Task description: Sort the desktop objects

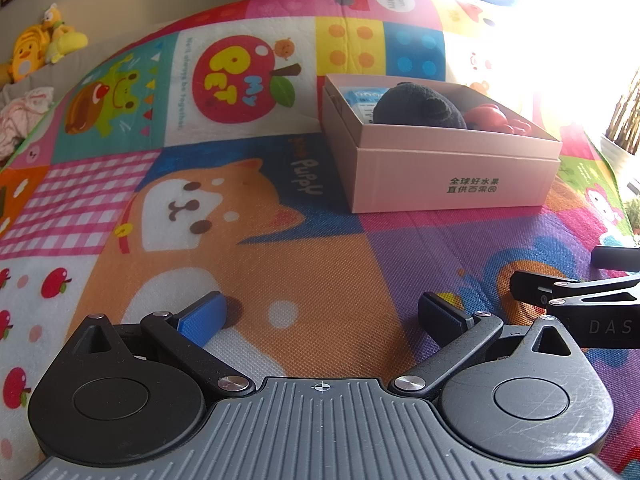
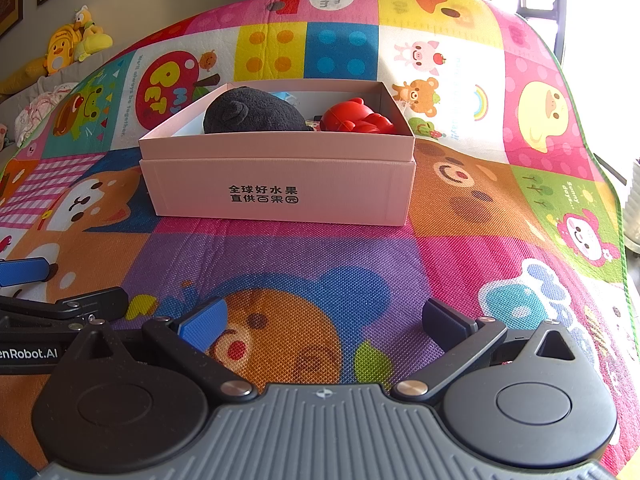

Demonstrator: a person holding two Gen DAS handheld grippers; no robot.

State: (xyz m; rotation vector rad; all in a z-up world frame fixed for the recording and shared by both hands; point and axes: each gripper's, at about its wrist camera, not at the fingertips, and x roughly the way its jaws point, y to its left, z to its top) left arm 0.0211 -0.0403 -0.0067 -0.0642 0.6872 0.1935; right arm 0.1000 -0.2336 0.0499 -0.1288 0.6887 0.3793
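A pink cardboard box (image 1: 448, 180) (image 2: 280, 192) with black printed characters stands on the colourful play mat. Inside lie a dark plush toy (image 1: 416, 106) (image 2: 252, 112), a red plastic toy (image 1: 496, 118) (image 2: 354, 118) and a light blue packet (image 1: 362, 98) (image 2: 286, 96). My left gripper (image 1: 322, 316) is open low over the mat, in front and left of the box, with nothing between its fingers. My right gripper (image 2: 324, 322) is open too, empty, in front of the box. Each gripper shows at the edge of the other's view.
The cartoon play mat (image 2: 460, 248) covers the whole surface and ends at a green edge on the right (image 2: 616, 200). Yellow plush toys (image 1: 36, 48) (image 2: 74, 44) and a pink cloth (image 1: 22, 116) lie beyond its far left. A bright window glares at upper right.
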